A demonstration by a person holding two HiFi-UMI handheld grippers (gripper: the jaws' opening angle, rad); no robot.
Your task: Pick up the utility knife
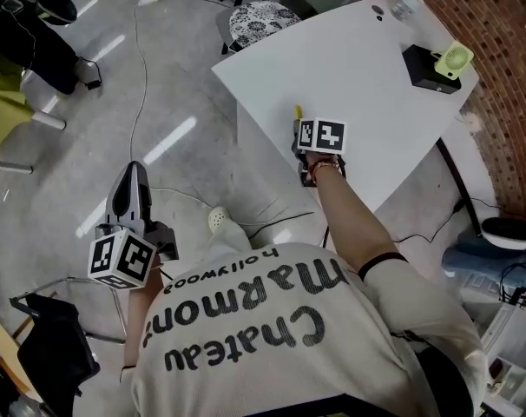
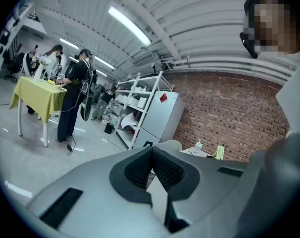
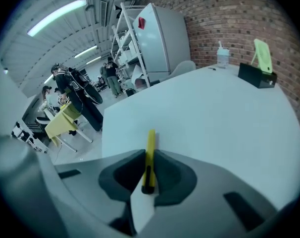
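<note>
Our right gripper [image 3: 149, 153] pinches the slim yellow plastic utility knife [image 3: 150, 139] between its jaws near the white table [image 1: 367, 68] edge, wide surface ahead. Our left gripper [image 2: 151, 151], jaws together and empty, hangs over grey floor [image 1: 89, 129].

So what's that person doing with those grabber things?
A person holds a gripper in each hand. The right gripper is closed on a yellow utility knife at the white table. The left gripper is shut with nothing in it, held off to the side over the floor.
</note>
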